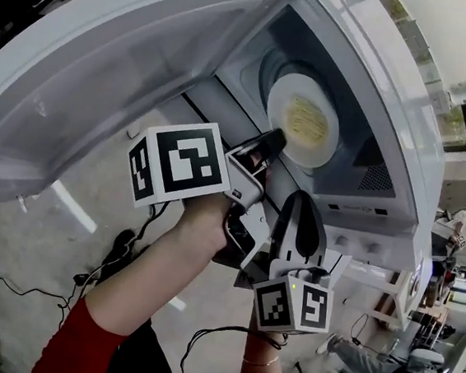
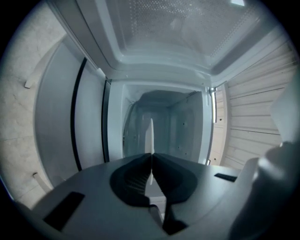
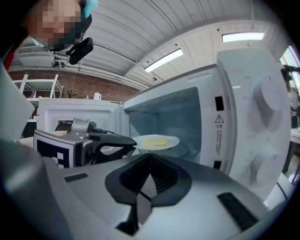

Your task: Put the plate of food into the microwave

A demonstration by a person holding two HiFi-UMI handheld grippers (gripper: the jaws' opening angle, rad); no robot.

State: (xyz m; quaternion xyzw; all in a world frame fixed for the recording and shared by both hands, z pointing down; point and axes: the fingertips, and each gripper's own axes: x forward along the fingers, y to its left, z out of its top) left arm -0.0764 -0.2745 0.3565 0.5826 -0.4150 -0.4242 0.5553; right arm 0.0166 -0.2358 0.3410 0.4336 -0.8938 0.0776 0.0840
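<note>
The white microwave stands with its door swung wide open. A white plate with yellow food hangs level inside the cavity, just above the glass turntable. My left gripper is shut on the plate's near rim; in the left gripper view the plate shows edge-on, rising from between the shut jaws. The right gripper view shows the plate and the left gripper at the cavity's mouth. My right gripper is below the microwave's front, shut with nothing in it.
Two control knobs sit on the microwave's panel beside the cavity. Cables lie on the floor below the door. A person sits at the lower right, near white shelving.
</note>
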